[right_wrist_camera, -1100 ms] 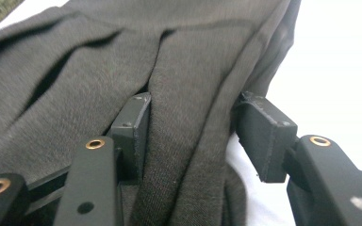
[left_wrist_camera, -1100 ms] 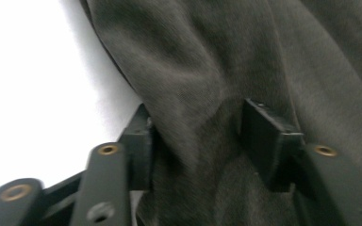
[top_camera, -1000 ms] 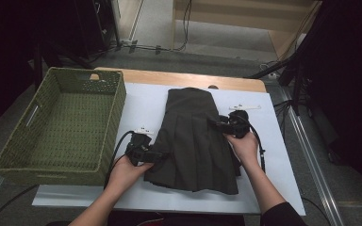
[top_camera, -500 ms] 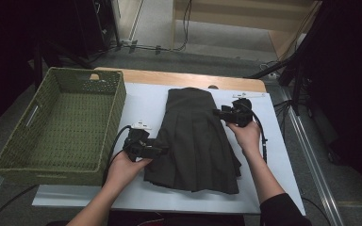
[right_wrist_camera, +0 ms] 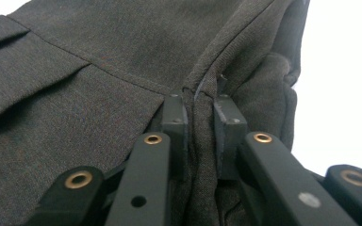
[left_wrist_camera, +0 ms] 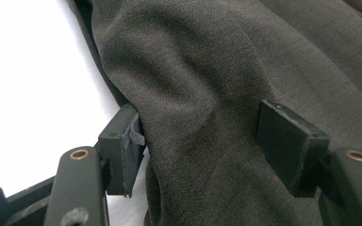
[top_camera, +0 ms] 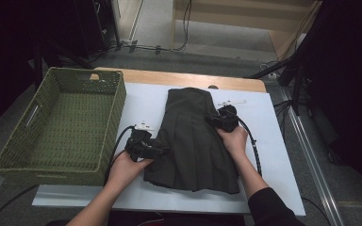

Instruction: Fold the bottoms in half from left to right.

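Now that my right gripper (top_camera: 215, 119) has come back in from the far right edge to the upper right side of the dark pleated skirt (top_camera: 194, 136), its jaws have just been closing, and in the right gripper view they pinch a raised ridge of the cloth (right_wrist_camera: 202, 94) near a seam between the two pads. A second ago that hand sat lower on the same side, then swung out toward the top corner; now it is down on the fabric with a real bite. My left gripper (top_camera: 164, 149) has not shifted from the left edge of the skirt, and its jaws have opened a little further; in the left gripper view they stand spread with a fold of cloth (left_wrist_camera: 202, 122) between them, the left pad touching it and the right pad apart, so I would not call that a hold. The skirt lies flat on the white table (top_camera: 273, 141), waist away from me, just right of the green woven basket (top_camera: 61, 132). I judge that a fold can start once my left closes.
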